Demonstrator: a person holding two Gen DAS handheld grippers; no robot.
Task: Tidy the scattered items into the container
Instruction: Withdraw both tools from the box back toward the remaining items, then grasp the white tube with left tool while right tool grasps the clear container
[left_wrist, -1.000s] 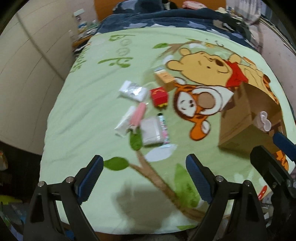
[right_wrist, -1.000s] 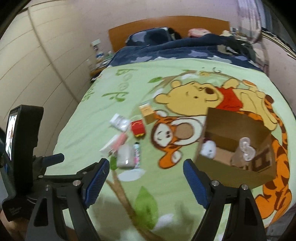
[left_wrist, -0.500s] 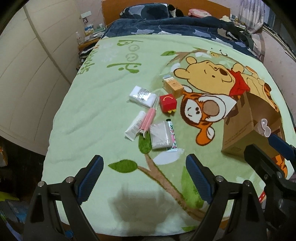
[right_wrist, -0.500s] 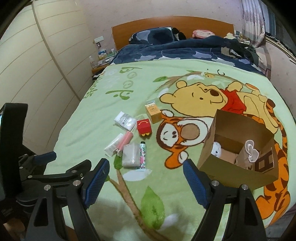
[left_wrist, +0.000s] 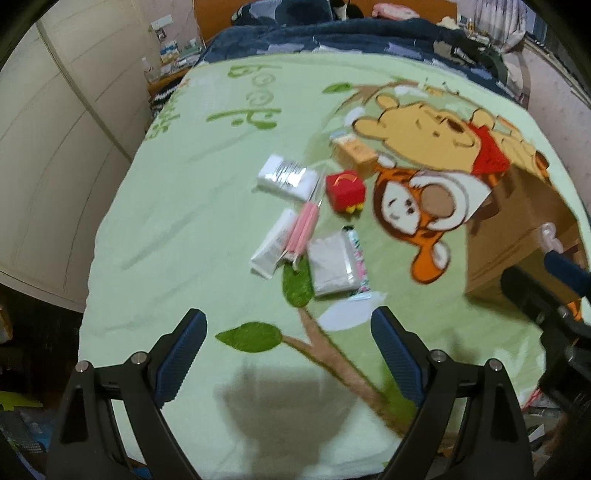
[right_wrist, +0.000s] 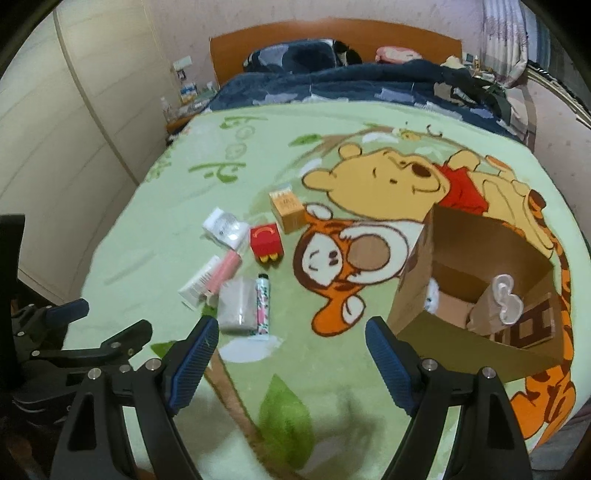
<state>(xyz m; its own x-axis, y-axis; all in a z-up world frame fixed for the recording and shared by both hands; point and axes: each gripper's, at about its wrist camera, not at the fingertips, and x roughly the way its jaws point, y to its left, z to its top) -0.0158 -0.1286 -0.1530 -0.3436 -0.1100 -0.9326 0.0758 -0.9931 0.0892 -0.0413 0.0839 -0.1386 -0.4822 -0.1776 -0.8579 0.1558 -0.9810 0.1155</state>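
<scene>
Both views sit lower and closer to the blanket (right_wrist: 155, 236) vs a sec ago; the scattered items look bigger. Left gripper (left_wrist: 288, 354) and right gripper (right_wrist: 288, 360): jaws wide apart, nothing between them. Cardboard box (right_wrist: 417, 273) stands open at right, w/ a white plush (right_wrist: 432, 301) and a pale bear-shaped item (right_wrist: 508, 299) inside. Red box (right_wrist: 266, 240), orange carton (right_wrist: 286, 208), tubes (right_wrist: 263, 302) and packets (right_wrist: 225, 227) lie left of it, apart.
</scene>
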